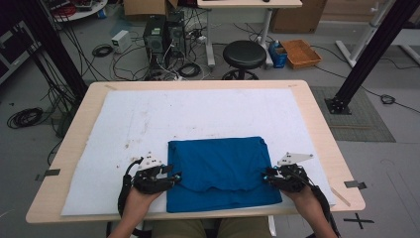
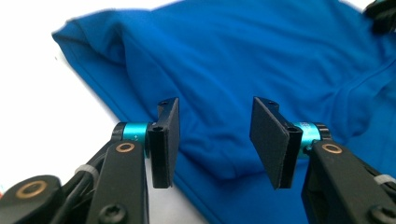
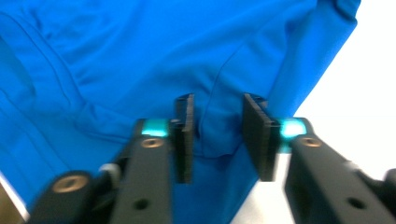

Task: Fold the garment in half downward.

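**Blue shirt half-folded, both grippers parked at its side edges**

Starting at the left: left gripper point(image 1: 171, 177) lying low at the left edge of the blue shirt point(image 1: 218, 168), pointed inward across the cloth. Jaws apart in the left gripper view, pads point(image 2: 168, 140) standing clear with fabric behind and below them but nothing pinched. Likely positioned there to take the side hem of the upper layer, where a loose fold bulges just ahead of the pads.

In the middle: shirt spread flat on the white mat point(image 1: 124, 124), near the front edge of the table point(image 1: 317, 114), squarely between the two hands. Upper layer shorter than the lower one, its wavy edge lying across the bottom part — apparently a fold in progress, placed close to the person for easy reach from both sides.

At the right: right gripper point(image 1: 270, 177) mirroring the other, nosed in at the shirt's right edge. Jaws apart here too, a narrower gap, pads point(image 3: 184, 135) straddling a seam and hem of the cloth point(image 3: 116, 60) without pressing on it. Probably lined up for a matching pinch, so both sides lift evenly and the fold stays straight.
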Demonstrator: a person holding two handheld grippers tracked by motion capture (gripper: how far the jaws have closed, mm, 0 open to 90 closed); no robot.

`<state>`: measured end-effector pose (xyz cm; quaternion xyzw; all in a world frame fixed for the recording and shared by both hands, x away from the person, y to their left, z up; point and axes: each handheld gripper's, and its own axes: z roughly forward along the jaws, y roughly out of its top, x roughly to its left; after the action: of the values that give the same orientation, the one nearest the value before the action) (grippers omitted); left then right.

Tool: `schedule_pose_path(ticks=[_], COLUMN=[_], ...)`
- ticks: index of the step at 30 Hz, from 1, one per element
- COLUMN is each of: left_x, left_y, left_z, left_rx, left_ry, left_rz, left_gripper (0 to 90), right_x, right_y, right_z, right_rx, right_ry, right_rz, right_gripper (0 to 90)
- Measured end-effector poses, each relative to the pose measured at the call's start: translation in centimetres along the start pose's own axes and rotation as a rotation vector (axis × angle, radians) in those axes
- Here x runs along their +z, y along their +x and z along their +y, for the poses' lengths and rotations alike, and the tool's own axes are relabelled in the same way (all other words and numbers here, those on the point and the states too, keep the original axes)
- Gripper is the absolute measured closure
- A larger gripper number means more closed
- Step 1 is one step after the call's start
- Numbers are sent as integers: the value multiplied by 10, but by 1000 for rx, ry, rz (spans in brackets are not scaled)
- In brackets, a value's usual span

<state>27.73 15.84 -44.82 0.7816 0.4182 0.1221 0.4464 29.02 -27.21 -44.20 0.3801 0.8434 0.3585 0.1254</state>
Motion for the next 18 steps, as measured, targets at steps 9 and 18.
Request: schedule_pose_path(ticks=[9,18], left_x=[6,-14], left_y=[-3,0], left_z=[-2,6], left_rx=[27,34], left_ry=[37,-65], left_rz=[32,-57], left_gripper=[667,853], right_x=[1,-10], right_y=[2,-1], right_z=[0,1], right_rx=[-58,-51], right_ry=[-2,-62], right_rz=[-2,12], right_gripper=[818,852])
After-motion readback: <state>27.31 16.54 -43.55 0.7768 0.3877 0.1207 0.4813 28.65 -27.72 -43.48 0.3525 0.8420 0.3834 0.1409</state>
